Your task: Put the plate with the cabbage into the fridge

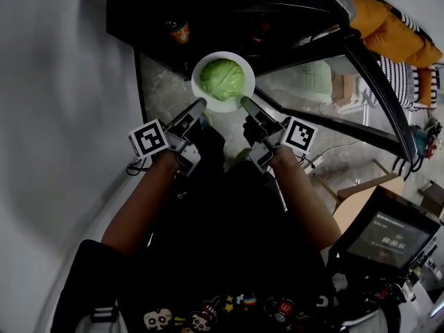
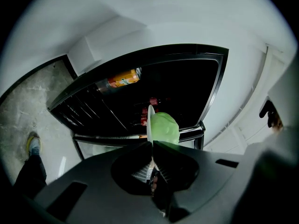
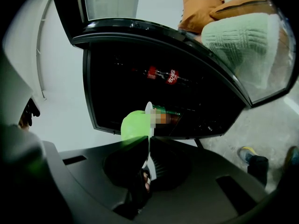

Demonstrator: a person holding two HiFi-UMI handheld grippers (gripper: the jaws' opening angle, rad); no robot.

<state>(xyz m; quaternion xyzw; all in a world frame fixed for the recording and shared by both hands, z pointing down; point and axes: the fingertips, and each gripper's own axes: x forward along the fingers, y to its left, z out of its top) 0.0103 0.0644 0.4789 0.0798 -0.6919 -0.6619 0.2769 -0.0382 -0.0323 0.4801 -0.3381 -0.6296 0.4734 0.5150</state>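
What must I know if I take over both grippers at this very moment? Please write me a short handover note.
Left claw: shut on the near-left rim of the round white plate.
Right claw: shut on its near-right rim.
Things: the green cabbage head sits on the plate, which is held in the air at the opening of the black fridge. The fridge's glass door stands open. An orange drink bottle lies inside.
Done: plate lifted, door open.
Left: set the plate on a free shelf inside, open both claws, draw back.
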